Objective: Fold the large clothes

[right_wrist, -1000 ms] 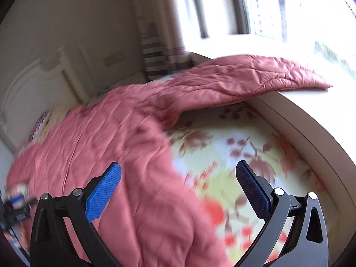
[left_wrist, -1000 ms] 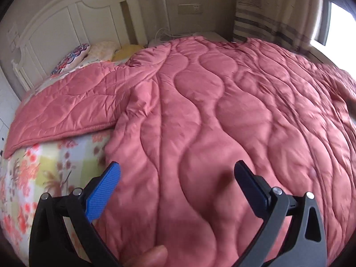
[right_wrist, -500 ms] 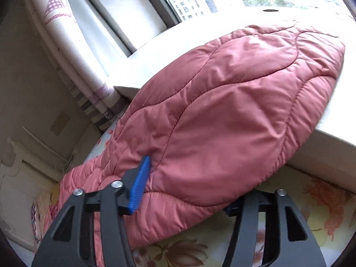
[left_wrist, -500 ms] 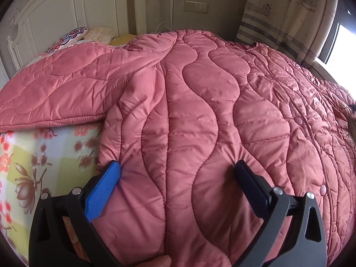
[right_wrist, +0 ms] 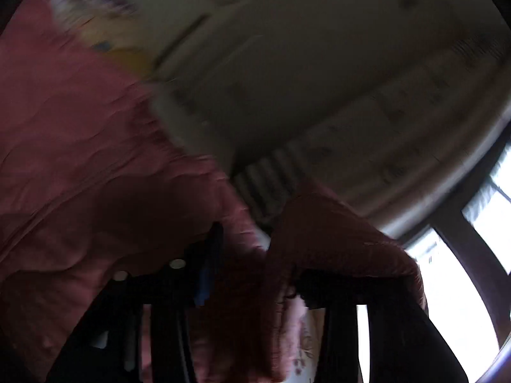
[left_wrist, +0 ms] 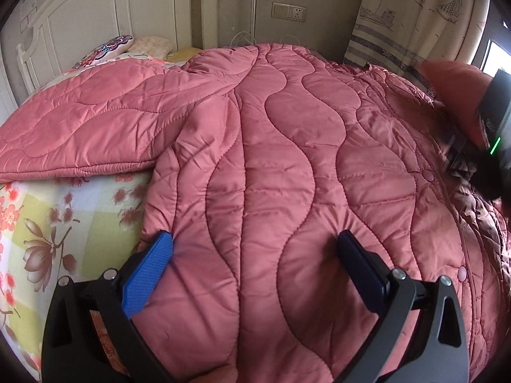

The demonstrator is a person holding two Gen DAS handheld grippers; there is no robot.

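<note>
A large pink quilted coat (left_wrist: 271, 146) lies spread over the bed, one sleeve (left_wrist: 86, 127) stretched to the left. My left gripper (left_wrist: 255, 249) is open, its blue-padded fingers (left_wrist: 150, 268) resting low on the coat's hem area with fabric between them. My right gripper (right_wrist: 252, 274) is shut on the coat's other sleeve (right_wrist: 335, 239) and holds it lifted; that view is dark and blurred. The right gripper's body also shows at the right edge of the left wrist view (left_wrist: 491, 140), over the coat.
The bed has a floral sheet (left_wrist: 57, 223) exposed at the left, pillows (left_wrist: 118, 48) and a white headboard (left_wrist: 95, 9) at the back. A curtain (left_wrist: 415, 16) and a bright window (right_wrist: 479, 223) stand at the right.
The right gripper has closed on the sleeve and swung it up from the windowsill toward the coat body. The left gripper has moved in closer and lower onto the coat.
</note>
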